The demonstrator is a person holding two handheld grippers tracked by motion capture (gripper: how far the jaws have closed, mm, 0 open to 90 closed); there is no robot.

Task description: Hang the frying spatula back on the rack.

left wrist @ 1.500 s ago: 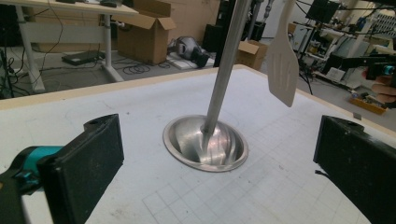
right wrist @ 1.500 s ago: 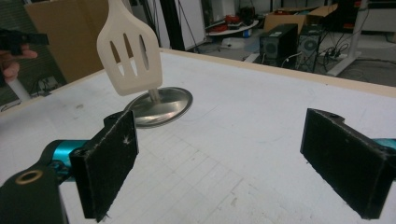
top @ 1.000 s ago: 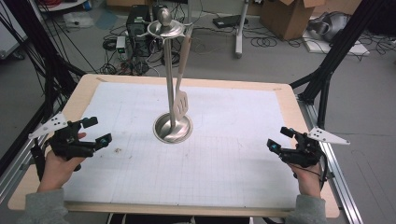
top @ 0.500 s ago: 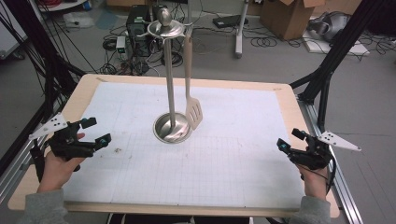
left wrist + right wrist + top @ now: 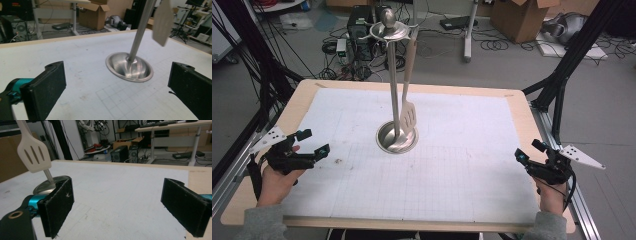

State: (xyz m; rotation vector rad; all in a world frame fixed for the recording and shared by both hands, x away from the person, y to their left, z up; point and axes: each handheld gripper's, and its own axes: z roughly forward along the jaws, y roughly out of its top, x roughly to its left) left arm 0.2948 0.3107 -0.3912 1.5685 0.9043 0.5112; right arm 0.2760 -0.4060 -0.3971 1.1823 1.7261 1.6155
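Since the earlier frames the right gripper [image 5: 528, 154] has drawn back toward the table's 4 o'clock corner and the spatula [image 5: 408, 116] has swung on its hook, while the left gripper [image 5: 313, 142] has barely shifted at 8 o'clock. Both grippers sit low over the white mat [image 5: 462, 150], each held in a hand, well apart from one another and from the stand [image 5: 393, 95] at the mat's centre. Seen from the left gripper view, the jaws are spread wide with nothing between them, and the stand's steel dish [image 5: 129, 66] lies ahead at about 1 o'clock, its pole rising out of frame. From the right gripper view the jaws are likewise spread wide and hold nothing; the spatula [image 5: 34, 155] hangs at 10 o'clock, slotted blade down, just above the dish [image 5: 47, 185]. On the high view the spatula hangs from the stand's top ring at 12 o'clock, its blade beside the pole and clear of the mat
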